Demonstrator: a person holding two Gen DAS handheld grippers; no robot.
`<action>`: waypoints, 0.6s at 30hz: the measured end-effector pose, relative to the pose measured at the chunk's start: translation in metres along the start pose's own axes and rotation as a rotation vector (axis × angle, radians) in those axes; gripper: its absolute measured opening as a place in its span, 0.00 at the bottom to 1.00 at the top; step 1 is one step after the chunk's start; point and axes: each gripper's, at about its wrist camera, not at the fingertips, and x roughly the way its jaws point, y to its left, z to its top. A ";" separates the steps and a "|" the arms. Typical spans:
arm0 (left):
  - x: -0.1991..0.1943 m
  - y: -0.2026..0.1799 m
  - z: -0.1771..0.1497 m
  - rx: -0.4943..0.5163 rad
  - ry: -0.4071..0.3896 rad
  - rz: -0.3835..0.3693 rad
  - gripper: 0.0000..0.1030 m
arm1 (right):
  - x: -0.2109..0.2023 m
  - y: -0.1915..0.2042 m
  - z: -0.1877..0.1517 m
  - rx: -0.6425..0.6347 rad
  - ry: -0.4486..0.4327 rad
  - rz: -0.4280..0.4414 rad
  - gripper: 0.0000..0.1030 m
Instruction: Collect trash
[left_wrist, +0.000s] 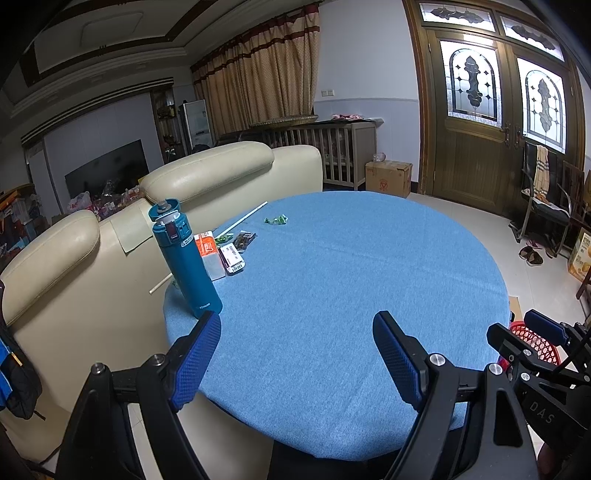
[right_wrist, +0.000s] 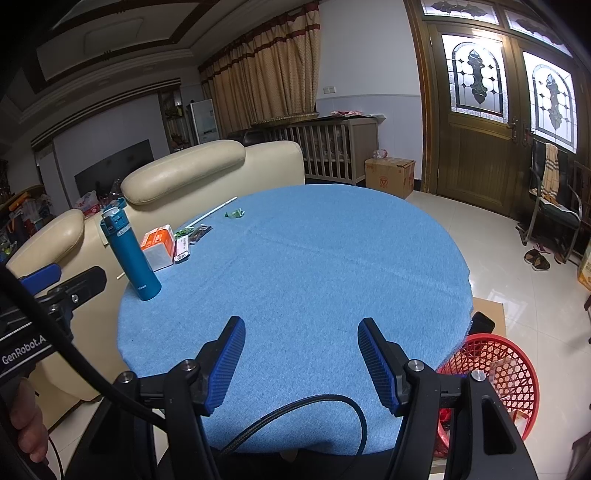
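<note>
The green wrapper (right_wrist: 235, 213) lies alone on the round blue table (right_wrist: 332, 266) toward eleven o'clock, near the far rim, with more scraps (right_wrist: 192, 233) and a white straw (right_wrist: 212, 211) just beside a tissue pack (right_wrist: 159, 243) at ten o'clock. The red basket (right_wrist: 491, 369) waits on the floor at four o'clock. The left gripper (left_wrist: 295, 354) and right gripper (right_wrist: 301, 354) hover over the near edge, jaws apart and empty. Reaching left risks toppling the tall teal bottle (right_wrist: 129, 254); thin wrappers may slip from the pads or fall on the floor beside the basket.
</note>
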 end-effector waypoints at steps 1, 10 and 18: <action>0.001 0.000 0.000 0.000 0.001 -0.001 0.82 | 0.000 0.000 0.000 0.000 0.001 0.000 0.65; 0.002 0.001 -0.002 0.000 0.004 -0.003 0.82 | 0.001 -0.001 -0.001 0.002 0.001 -0.004 0.65; 0.002 0.001 -0.003 -0.001 0.006 -0.004 0.82 | 0.001 -0.001 -0.002 0.002 0.004 -0.005 0.65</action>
